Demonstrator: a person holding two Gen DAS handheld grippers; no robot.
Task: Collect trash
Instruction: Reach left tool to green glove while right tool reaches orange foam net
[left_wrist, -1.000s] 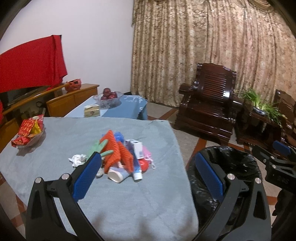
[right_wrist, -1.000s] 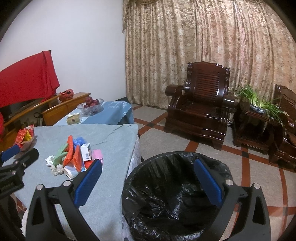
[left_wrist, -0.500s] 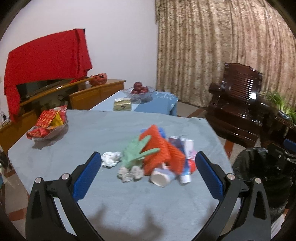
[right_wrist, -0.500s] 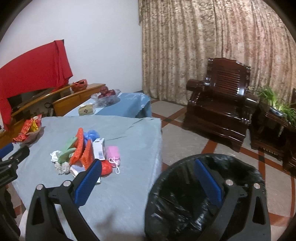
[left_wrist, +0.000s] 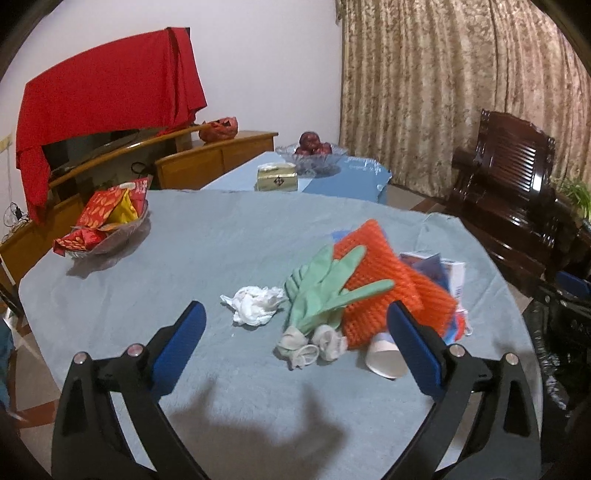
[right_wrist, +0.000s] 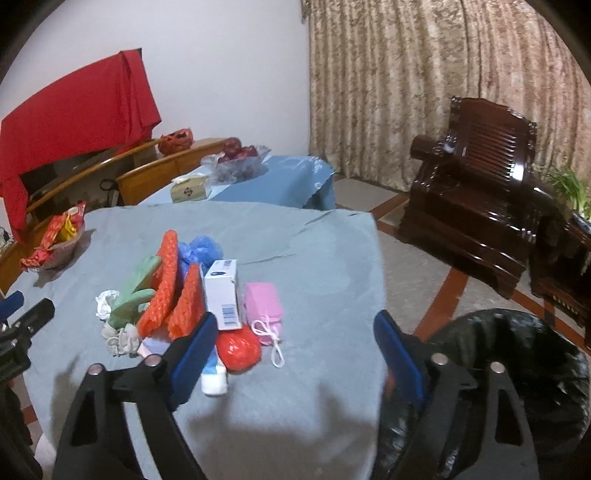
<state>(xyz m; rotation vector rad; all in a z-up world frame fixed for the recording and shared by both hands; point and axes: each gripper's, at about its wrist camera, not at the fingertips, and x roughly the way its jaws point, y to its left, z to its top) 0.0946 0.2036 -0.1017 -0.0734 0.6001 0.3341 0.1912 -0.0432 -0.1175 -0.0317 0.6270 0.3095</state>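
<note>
Here the trash pile (right_wrist: 192, 306) lies mid-table on the grey cloth (left_wrist: 221, 236), beside the black-lined bin (right_wrist: 517, 369). The left gripper (left_wrist: 291, 339) gapes wide and empty; the right gripper (right_wrist: 291, 343), its jaws just narrowing, holds nothing. Light, soft and crushable, the crumpled tissue (left_wrist: 255, 304) probably suits a pinch at its bulk.

Trash pile (left_wrist: 354, 295) on cloth-covered table (left_wrist: 221, 240)

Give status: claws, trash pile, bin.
Left claw open, empty, over the table. Right claw open, empty, jaws just been closing. Trash pile on grey cloth, untouched. Black-bagged bin beside the table, nothing blocking.
</note>
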